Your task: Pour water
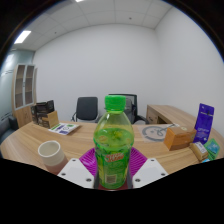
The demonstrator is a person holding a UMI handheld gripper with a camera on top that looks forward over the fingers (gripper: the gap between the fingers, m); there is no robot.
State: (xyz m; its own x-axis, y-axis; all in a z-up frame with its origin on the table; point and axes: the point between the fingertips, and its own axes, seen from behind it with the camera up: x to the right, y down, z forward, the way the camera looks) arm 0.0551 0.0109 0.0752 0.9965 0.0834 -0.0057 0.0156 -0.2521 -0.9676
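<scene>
The tongs (112, 172) clamp a green bottle (114, 143) with a green cap upright between their pink pads. Just beside them stands a paper cup (51, 154) on the wooden bench (25, 143), near its front edge.

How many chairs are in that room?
2. One dark chair stands behind the table, beyond the green bottle held in the tongs; another chair is beside it. The bottle may hide more.

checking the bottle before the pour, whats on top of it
A green screw cap sits on the green bottle, held between the gripper fingers. The cap covers the mouth, so the opening is unseen.
</scene>
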